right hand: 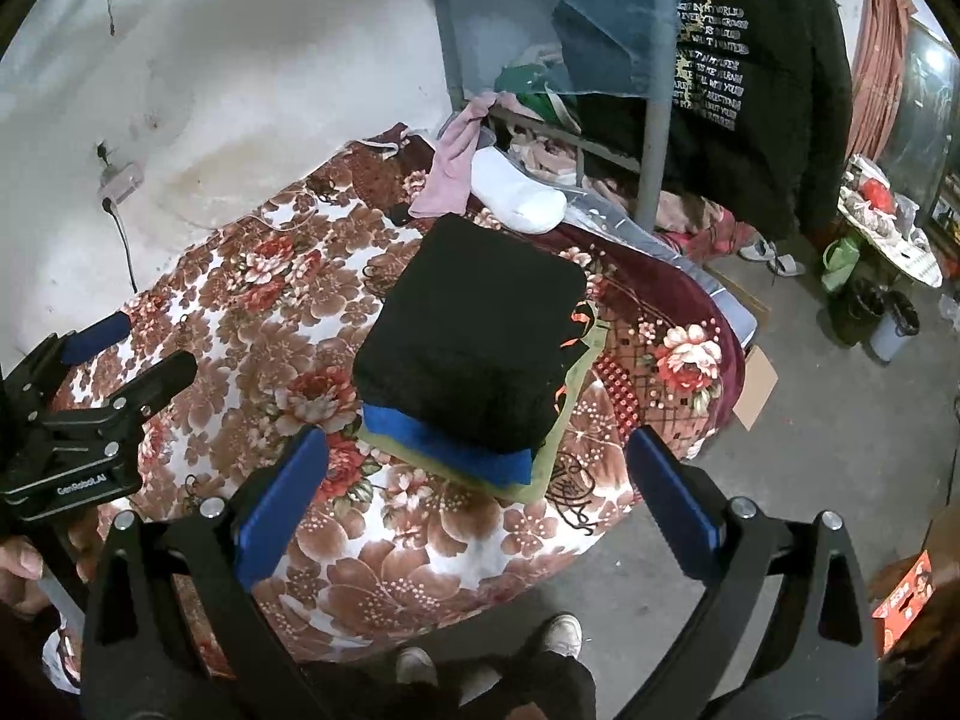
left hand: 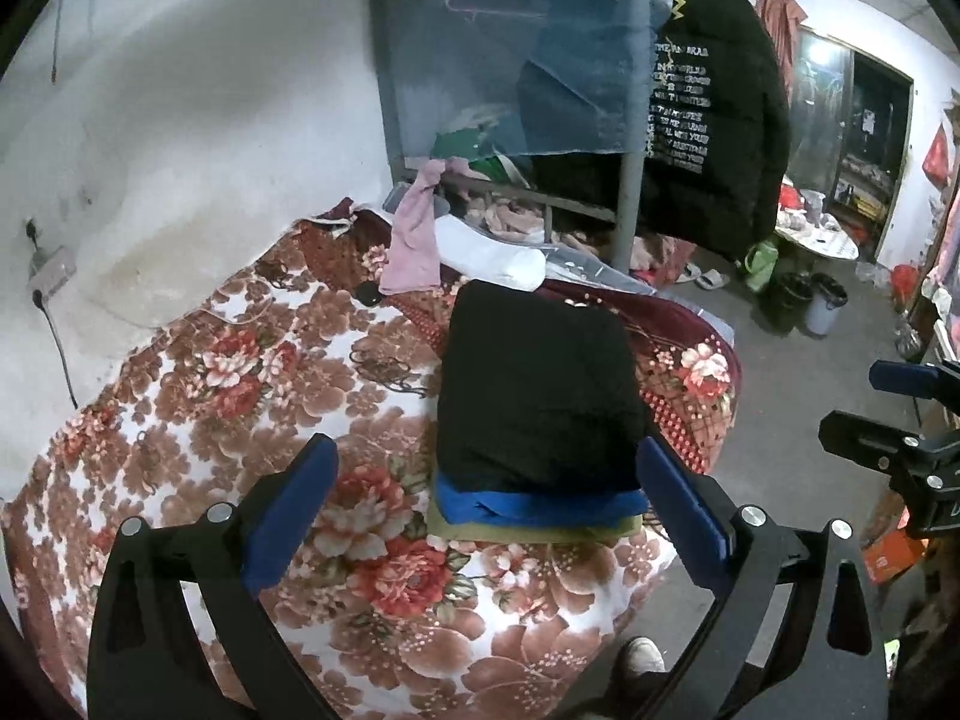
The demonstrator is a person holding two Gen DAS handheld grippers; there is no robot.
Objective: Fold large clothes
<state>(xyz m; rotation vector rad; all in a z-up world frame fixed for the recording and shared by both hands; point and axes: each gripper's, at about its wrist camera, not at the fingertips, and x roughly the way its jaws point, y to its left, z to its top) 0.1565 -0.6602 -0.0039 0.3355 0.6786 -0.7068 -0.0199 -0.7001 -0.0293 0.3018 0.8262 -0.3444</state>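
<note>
A: Where are your clothes right now?

B: You have a folded stack on the bed, on the floral blanket (left hand: 240, 396). The black garment (left hand: 540, 384) sits on top, a blue garment (left hand: 540, 507) under it, and an olive-green garment (left hand: 528, 531) at the bottom. From your left tool (left hand: 489, 510), the stack lies straight ahead, between its two blue pads and beyond them.

A: And from the right side?

B: Your right tool (right hand: 480, 498) looks at the same stack from a little further back; the black garment (right hand: 474, 330) is ahead of it and slightly to its left, with the blue layer (right hand: 444, 444) and olive-green layer (right hand: 540, 468) poking out below.

A: Is either tool gripping anything?

B: No. Both are released, fingers spread wide with nothing between them. Neither touches the stack, as far as the views show (the left tool's right pad (left hand: 684, 510) overlaps the stack's corner in the picture, so contact there is hard to judge).

A: What lies past the stack?

B: Beyond it, further from both tools, a pink cloth (left hand: 414, 240) hangs from the bed frame and a white bundle (left hand: 492, 258) lies just beside it. A black jacket with printed lettering (left hand: 708, 120) hangs ahead and to the right.
</note>
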